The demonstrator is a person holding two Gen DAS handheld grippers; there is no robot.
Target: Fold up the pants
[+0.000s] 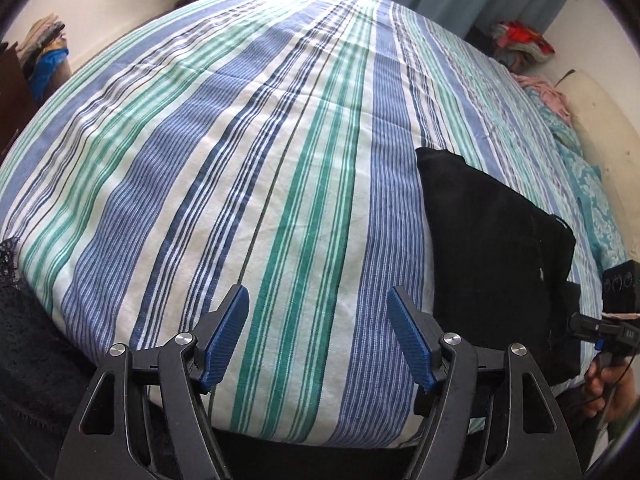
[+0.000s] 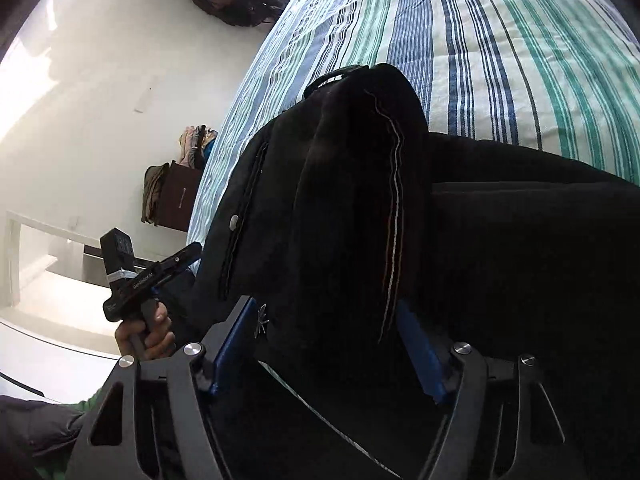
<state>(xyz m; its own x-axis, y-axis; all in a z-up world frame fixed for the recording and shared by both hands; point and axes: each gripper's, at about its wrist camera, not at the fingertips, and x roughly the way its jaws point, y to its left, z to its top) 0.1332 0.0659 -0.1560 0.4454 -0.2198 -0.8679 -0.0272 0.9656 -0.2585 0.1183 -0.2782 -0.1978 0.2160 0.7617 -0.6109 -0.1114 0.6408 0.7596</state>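
Right now the black pants [image 1: 496, 240] lie bunched on the right side of the bed [image 1: 280, 160], near its near edge, on a bedspread striped in blue, green and white. In the left wrist view, the left tongs [image 1: 318, 300] hang spread wide above the near middle of the bed, holding nothing, well apart from the pants. In the right wrist view, the right tongs [image 2: 326, 308] sit with a raised fold of the pants [image 2: 360, 200] between their blue fingers [image 2: 420, 344]; the gap looks wide, and I cannot tell whether they actually pinch the cloth. A white seam line runs down that fold. At the far right of the bed lies some pink cloth [image 1: 548, 96].
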